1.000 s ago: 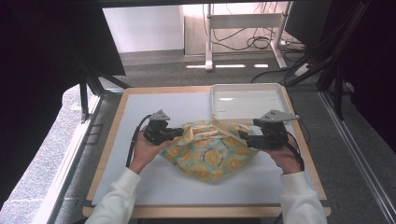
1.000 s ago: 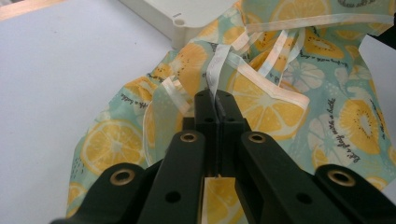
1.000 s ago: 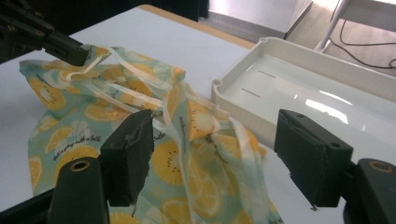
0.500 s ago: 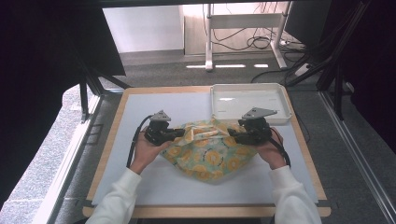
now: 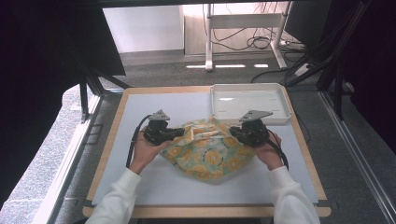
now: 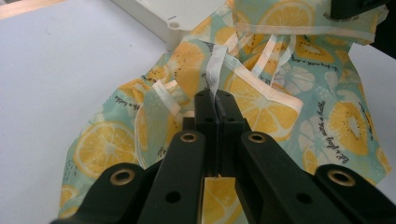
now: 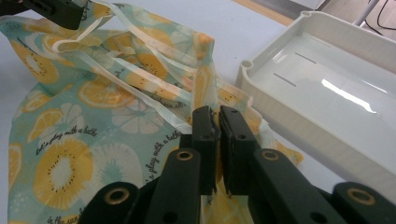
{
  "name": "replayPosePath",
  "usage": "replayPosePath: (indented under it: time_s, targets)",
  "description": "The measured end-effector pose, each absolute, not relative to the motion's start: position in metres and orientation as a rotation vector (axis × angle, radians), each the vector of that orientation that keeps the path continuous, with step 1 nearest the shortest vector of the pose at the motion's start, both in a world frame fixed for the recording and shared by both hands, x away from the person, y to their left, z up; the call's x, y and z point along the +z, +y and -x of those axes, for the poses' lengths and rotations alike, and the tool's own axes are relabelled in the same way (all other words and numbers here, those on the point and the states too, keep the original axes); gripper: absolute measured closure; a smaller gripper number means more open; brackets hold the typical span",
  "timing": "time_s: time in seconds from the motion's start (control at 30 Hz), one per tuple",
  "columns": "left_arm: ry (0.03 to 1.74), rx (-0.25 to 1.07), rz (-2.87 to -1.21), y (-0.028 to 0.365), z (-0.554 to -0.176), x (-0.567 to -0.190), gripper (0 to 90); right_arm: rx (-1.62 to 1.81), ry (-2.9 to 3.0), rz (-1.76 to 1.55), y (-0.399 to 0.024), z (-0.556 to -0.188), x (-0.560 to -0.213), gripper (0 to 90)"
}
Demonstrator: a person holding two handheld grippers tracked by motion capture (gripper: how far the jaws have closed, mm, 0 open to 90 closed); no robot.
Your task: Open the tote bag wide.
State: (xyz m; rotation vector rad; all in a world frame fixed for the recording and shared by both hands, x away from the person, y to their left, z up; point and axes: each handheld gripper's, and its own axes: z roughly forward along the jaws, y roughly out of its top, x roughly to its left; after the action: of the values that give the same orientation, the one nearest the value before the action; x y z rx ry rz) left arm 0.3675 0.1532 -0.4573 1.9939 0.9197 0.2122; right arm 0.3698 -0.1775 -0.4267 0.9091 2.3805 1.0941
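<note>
The left gripper [image 6: 217,100] was clamped tight on a pale trim strip at one edge of the fruit-print cloth [image 5: 210,154], while the right gripper [image 7: 217,116], its jaws having just been closing, pinched the cloth's opposite edge with fabric caught between the pads. Both were held by a person in white sleeves [image 5: 116,200] at the near side of the table [image 5: 140,186]. The cloth lay bunched in the middle of the pale table top between the two grippers, its far edge just beside the white tray [image 5: 247,100]. The risk from here, as it looked, was a thin hold: each gripper seemed to have only a narrow hem or strip, so a sharp pull could slide the fabric free on one side and leave it sagging, or drag a fold against the tray's near wall. The cloth itself was light and limp, mint green with orange slices and kiwi rounds, edged in pale binding, with several loose ties [image 6: 261,56] tangled across its top and deep creases through its body.
</note>
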Motion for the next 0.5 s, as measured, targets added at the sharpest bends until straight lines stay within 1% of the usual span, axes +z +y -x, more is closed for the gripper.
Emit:
replayPosePath:
  time_s: [0.13, 0.5]
  targets:
    - [0.920, 0.216, -1.989, 0.155, -0.367, -0.456, 90.0, 1.121, 2.368, -0.906, -0.180, -0.369, -0.425, 87.0]
    - [0.926, 0.223, -1.965, 0.160, -0.365, -0.451, 90.0, 1.176, 2.310, -0.906, -0.193, -0.364, -0.414, 88.1]
